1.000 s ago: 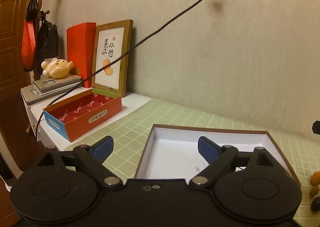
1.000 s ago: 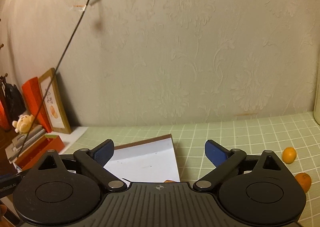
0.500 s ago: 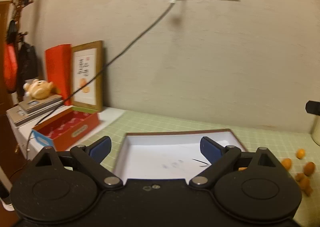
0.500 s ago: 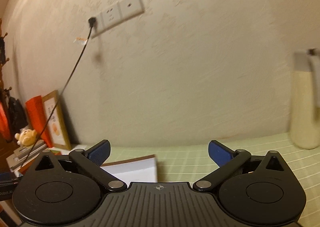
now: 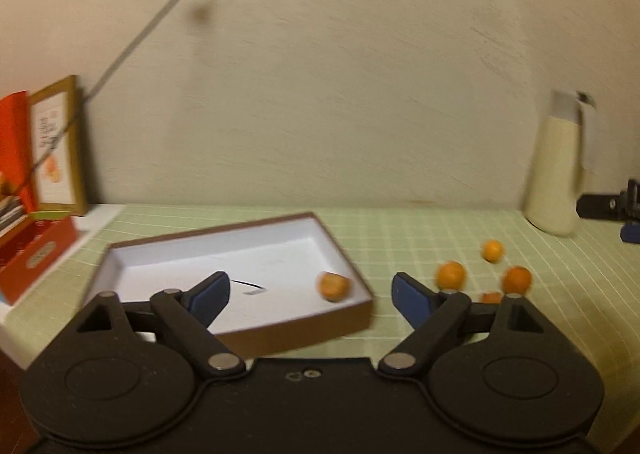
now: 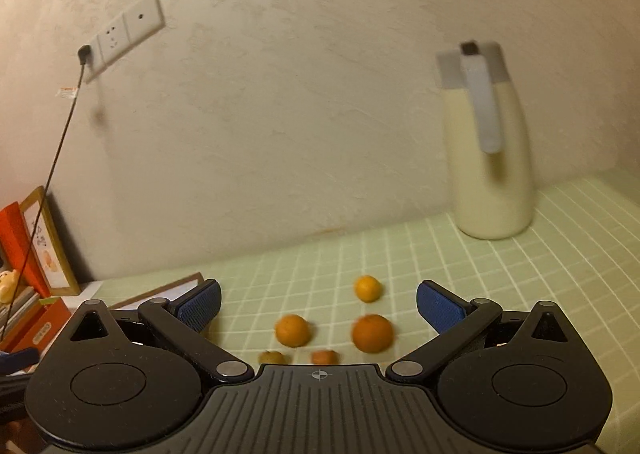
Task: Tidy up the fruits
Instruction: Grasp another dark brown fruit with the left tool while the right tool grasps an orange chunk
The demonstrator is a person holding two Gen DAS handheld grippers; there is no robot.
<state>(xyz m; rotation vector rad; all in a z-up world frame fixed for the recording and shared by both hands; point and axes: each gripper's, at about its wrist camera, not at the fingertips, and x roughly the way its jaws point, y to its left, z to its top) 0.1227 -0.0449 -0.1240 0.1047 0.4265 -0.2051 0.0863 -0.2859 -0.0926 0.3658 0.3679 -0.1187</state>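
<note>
A shallow brown box with a white inside [image 5: 224, 254] lies on the green grid mat, and one small orange fruit [image 5: 334, 286] sits in its near right corner. Several more orange fruits [image 5: 451, 275] lie loose on the mat to the box's right; they also show in the right wrist view [image 6: 372, 333]. My left gripper [image 5: 310, 296] is open and empty above the box's near edge. My right gripper [image 6: 318, 304] is open and empty, held just short of the loose fruits. The box corner [image 6: 172, 286] shows at the left of the right wrist view.
A cream thermos jug [image 6: 486, 158] stands at the back right by the wall. A red open box [image 5: 36, 250], a framed picture [image 5: 58, 146] and books stand on a white shelf at the left. A black cable [image 6: 52, 182] hangs from the wall socket.
Both views have swung to the right. The loose fruits and the thermos jug have come into view. Both grippers stay open.
</note>
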